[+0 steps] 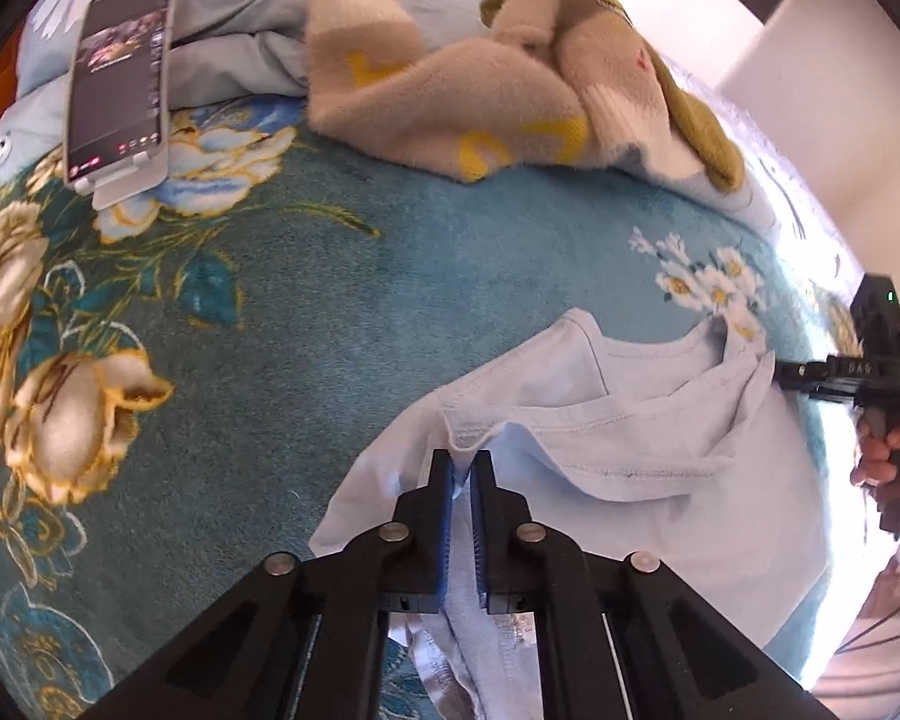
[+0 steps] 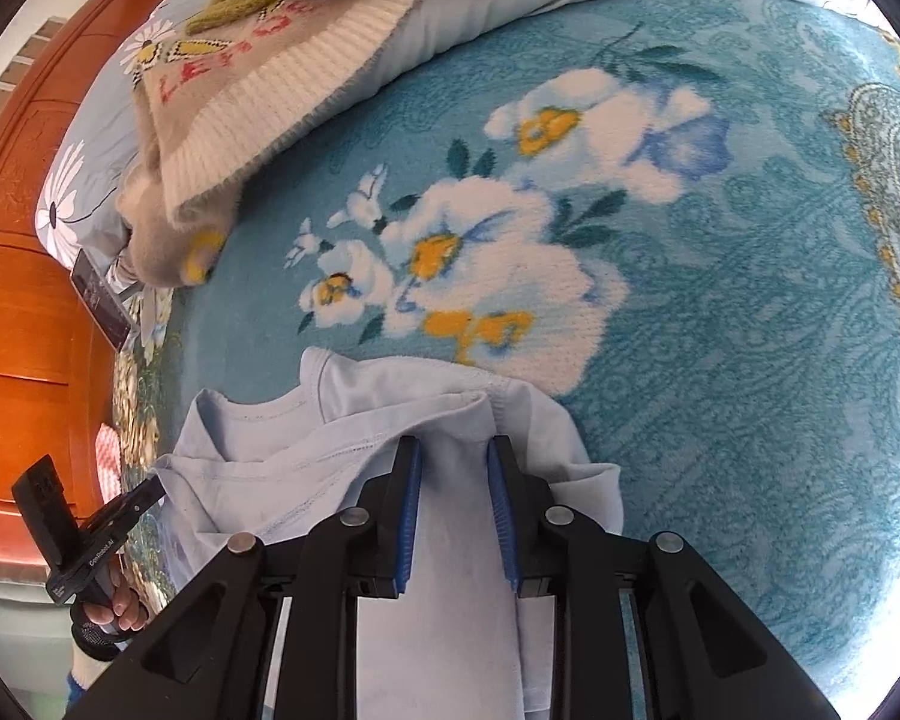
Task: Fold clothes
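Light-blue shirt (image 1: 618, 444) lies on the floral blanket (image 1: 270, 312). Left gripper (image 1: 463, 461) has its jaws narrow, seemingly pinching a hem fold. Right gripper (image 2: 453, 450) rests low over the fabric, jaws apart.

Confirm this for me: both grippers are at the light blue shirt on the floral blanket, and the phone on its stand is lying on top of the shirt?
Not quite. The phone stands apart from the shirt, on the blanket near the bedding, as the left wrist view shows. The rest holds: the left gripper and the right gripper are both at the shirt on the floral blanket.
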`<state>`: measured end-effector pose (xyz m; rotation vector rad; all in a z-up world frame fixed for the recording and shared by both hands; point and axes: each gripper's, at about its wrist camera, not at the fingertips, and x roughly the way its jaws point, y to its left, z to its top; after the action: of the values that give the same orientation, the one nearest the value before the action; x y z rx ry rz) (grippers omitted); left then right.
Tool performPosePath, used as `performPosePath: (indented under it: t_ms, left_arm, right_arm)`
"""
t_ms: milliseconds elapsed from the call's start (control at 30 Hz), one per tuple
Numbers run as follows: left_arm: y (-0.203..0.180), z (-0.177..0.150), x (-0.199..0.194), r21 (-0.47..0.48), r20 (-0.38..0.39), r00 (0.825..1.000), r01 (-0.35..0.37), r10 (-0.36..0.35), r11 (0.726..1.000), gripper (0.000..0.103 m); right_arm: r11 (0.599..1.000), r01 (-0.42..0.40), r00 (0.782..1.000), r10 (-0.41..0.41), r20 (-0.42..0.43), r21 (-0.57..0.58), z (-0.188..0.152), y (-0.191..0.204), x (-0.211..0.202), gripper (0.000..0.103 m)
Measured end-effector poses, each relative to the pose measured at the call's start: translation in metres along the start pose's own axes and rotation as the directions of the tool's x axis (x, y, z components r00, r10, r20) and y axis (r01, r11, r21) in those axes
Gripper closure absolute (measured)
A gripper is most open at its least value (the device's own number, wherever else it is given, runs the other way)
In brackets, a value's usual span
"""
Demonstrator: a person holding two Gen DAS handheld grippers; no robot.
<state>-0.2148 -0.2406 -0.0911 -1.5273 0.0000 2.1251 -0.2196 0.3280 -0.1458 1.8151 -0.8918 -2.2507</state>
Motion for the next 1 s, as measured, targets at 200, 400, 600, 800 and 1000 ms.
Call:
performPosePath:
  t_ms: [200, 400, 600, 800, 1000]
  left_arm:
    - [0.010, -0.001, -0.004, -0.051, 0.020, 1.000, 0.015, -0.014, 0.999, 0.098]
    - [0.011, -0.003, -0.001, -0.069, 0.014, 1.000, 0.013, -0.012, 0.998, 0.098]
    - [0.021, -0.004, 0.000, -0.122, 0.015, 0.999, 0.033, -0.032, 0.992, 0.098]
    - [0.024, -0.004, 0.000, -0.139, 0.015, 0.999, 0.041, -0.040, 0.989, 0.098]
    - [0.025, -0.003, -0.003, -0.152, 0.037, 0.999, 0.043, -0.038, 0.987, 0.098]
  right_arm:
    - [0.999, 0.030, 0.999, -0.029, 0.033, -0.019, -0.001, -0.002, -0.011, 0.081]
    - [0.996, 0.078, 0.997, -0.077, 0.024, -0.041, 0.003, -0.004, -0.007, 0.077]
    - [0.991, 0.097, 0.995, -0.094, 0.037, -0.094, 0.005, 0.002, -0.004, 0.068]
    - [0.994, 0.048, 0.998, -0.043, 0.051, -0.098, 0.001, 0.010, -0.006, 0.069]
    - [0.993, 0.006, 0.997, 0.003, 0.074, -0.122, -0.004, 0.021, -0.013, 0.101]
